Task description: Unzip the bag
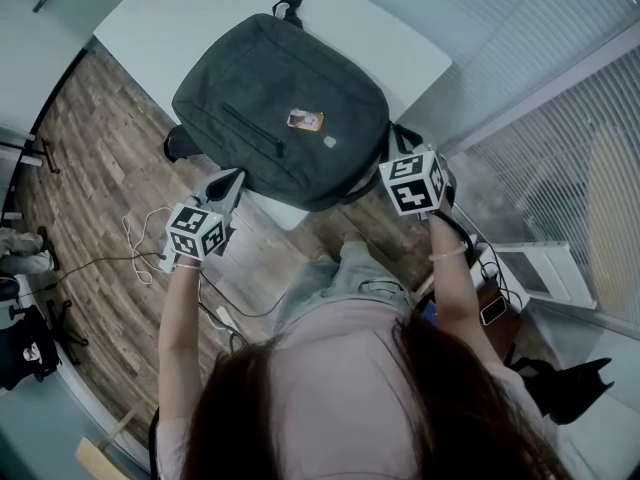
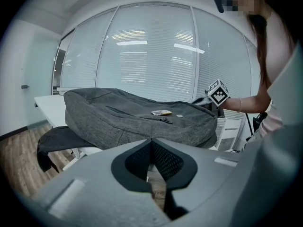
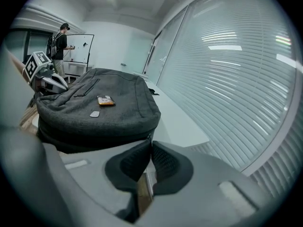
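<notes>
The white table (image 1: 190, 28) carries the dark grey bag (image 1: 280, 108), which lies flat with its near end over the table's edge; the left gripper (image 2: 152, 141) has its jaws pressed together on nothing, short of the bag; the right gripper (image 3: 150, 143) is likewise closed and empty, its tips just at the bag's lower seam; only its view shows a person (image 3: 59, 44) at a whiteboard (image 3: 81, 48); the bag's orange tag (image 1: 305, 120) bears print too small to read; a pale patch (image 1: 329, 141) lies beside it.
</notes>
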`<control>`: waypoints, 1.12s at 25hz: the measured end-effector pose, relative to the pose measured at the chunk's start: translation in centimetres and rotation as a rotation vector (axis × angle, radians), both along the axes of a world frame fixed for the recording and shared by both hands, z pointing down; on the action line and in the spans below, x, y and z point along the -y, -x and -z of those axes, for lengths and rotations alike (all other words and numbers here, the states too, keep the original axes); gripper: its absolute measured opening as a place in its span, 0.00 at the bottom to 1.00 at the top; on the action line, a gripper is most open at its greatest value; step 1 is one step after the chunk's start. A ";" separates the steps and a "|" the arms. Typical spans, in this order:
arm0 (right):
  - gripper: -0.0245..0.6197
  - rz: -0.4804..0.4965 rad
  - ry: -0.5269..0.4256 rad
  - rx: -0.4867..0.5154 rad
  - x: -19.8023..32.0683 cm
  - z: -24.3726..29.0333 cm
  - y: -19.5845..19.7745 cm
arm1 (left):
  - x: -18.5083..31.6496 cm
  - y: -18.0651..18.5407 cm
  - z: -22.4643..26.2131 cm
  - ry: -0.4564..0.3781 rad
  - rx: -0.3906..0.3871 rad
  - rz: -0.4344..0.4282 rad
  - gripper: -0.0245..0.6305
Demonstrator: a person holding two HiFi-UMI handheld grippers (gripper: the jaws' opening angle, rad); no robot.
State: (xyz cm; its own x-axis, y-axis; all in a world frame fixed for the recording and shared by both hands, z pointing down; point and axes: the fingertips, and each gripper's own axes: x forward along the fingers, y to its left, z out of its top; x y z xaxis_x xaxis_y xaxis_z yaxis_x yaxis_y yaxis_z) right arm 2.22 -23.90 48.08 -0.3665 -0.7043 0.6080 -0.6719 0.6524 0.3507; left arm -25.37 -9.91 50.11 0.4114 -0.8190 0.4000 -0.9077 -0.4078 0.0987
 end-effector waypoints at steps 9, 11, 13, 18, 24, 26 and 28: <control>0.06 0.055 0.061 0.073 0.7 -0.3 0.2 | 0.0 -0.2 -0.1 0.024 -0.021 -0.039 0.05; 0.06 0.072 0.071 0.084 0.7 -0.3 0.2 | 0.0 -0.2 0.0 0.023 -0.019 -0.021 0.05; 0.06 0.089 0.074 0.079 0.6 -0.4 0.3 | 0.0 -0.3 0.2 0.027 -0.002 -0.003 0.05; 0.06 0.128 0.085 0.069 0.7 -0.5 0.1 | 0.3 -0.4 0.7 0.024 0.061 0.036 0.05; 0.06 0.186 0.104 0.083 0.8 -0.6 0.3 | 0.3 0.0 1.4 0.003 0.070 0.152 0.05; 0.06 0.206 0.105 0.088 0.9 -0.7 0.2 | 0.4 0.0 1.8 -0.004 0.066 0.192 0.05; 0.06 0.228 0.104 0.086 0.9 -0.6 0.2 | 0.4 0.0 2.5 -0.018 0.062 0.226 0.05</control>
